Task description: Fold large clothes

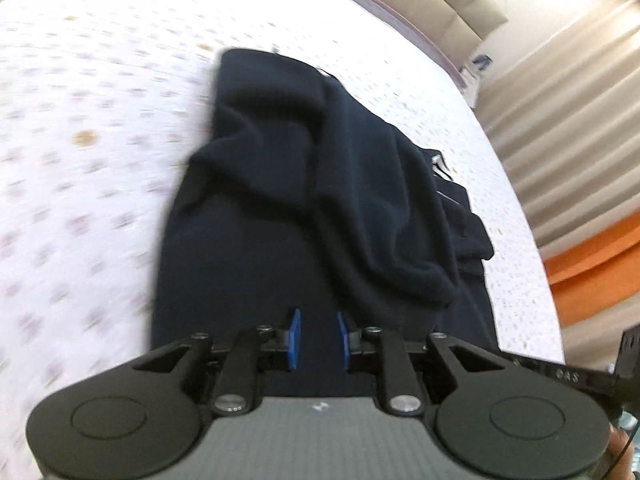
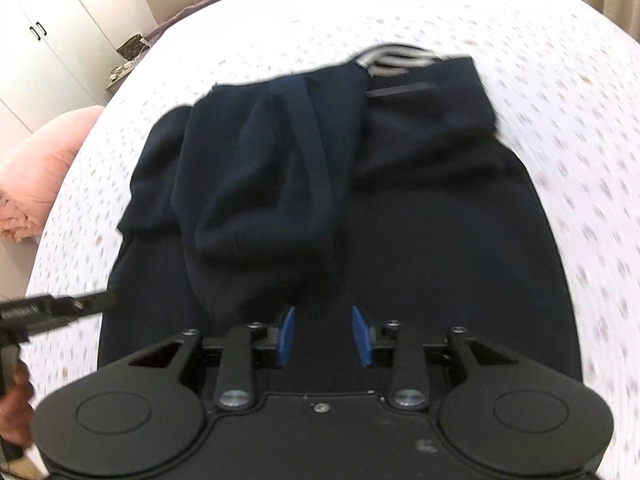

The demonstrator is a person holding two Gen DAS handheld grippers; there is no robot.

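I am working over a bed [image 1: 100, 120] covered in a white sheet with small faded dots. Ahead of my left hand-held gripper [image 1: 318, 338] a dark navy garment [image 1: 320, 184] lies spread on the sheet, its upper layers bunched in loose, thick folds. Past the bed's far edge, to the upper right, are beige pleated curtains [image 1: 560, 128] and something orange [image 1: 592, 252]; both are blurred, so I cannot say more about them.

From my right hand-held gripper [image 2: 323, 336] the same garment fills the middle of the view, with a grey-and-white striped band [image 2: 394, 60] at its far edge. Off to the left sit a pink cushion [image 2: 44, 168] and white cabinet doors [image 2: 44, 40]. The black body of my other tool pokes in at the lower left, with my left hand [image 2: 16, 408] behind it.

My left hand-held gripper's blue pads stand slightly apart, released, nothing between them. My right hand-held gripper's pads are parted wider, also released. Both hover just above the near part of the cloth, which seems untouched.
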